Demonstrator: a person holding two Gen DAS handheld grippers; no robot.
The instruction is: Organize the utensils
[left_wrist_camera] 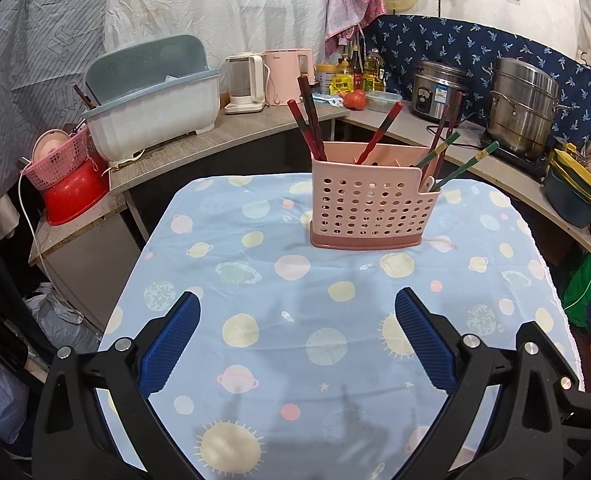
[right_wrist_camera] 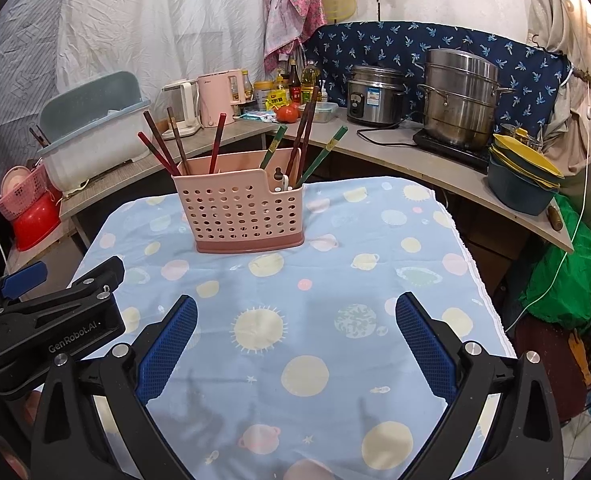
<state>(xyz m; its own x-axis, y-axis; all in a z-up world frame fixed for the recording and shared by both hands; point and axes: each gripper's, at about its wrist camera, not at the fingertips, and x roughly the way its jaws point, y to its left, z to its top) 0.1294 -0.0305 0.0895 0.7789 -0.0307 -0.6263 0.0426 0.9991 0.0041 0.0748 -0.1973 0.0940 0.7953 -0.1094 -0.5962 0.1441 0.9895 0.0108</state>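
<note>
Utensil holder (left_wrist_camera: 369, 210): pink perforated plastic caddy, upright at the far middle of the table (left_wrist_camera: 255, 360), on the blue planet-print cloth (right_wrist_camera: 315, 320); well apart from both grippers.
Chopsticks, red-brown (left_wrist_camera: 305, 120): stand in the left and rear compartments, tips up, leaning outward left and right.
Chopsticks, green-handled (right_wrist_camera: 321, 156): in the right end compartment, leaning up and to the right; a small white utensil (right_wrist_camera: 285, 182) beside them.
Left gripper (left_wrist_camera: 297, 308): blue pads spread wide, nothing between them, above bare cloth.
Right gripper (right_wrist_camera: 295, 312): likewise spread, empty; the left tool's black body sits just to its left.
Surroundings: counter behind with dish-drainer tub (left_wrist_camera: 151, 100), pink kettle (right_wrist_camera: 219, 96), rice cooker (right_wrist_camera: 375, 94), steel stockpot (right_wrist_camera: 459, 96), red tomato (left_wrist_camera: 354, 100).
Path to holder: cloth between grippers and caddy is bare.
Writing: "GenRobot.AI" on left tool (right_wrist_camera: 75, 338); kettle logo too small to read.
</note>
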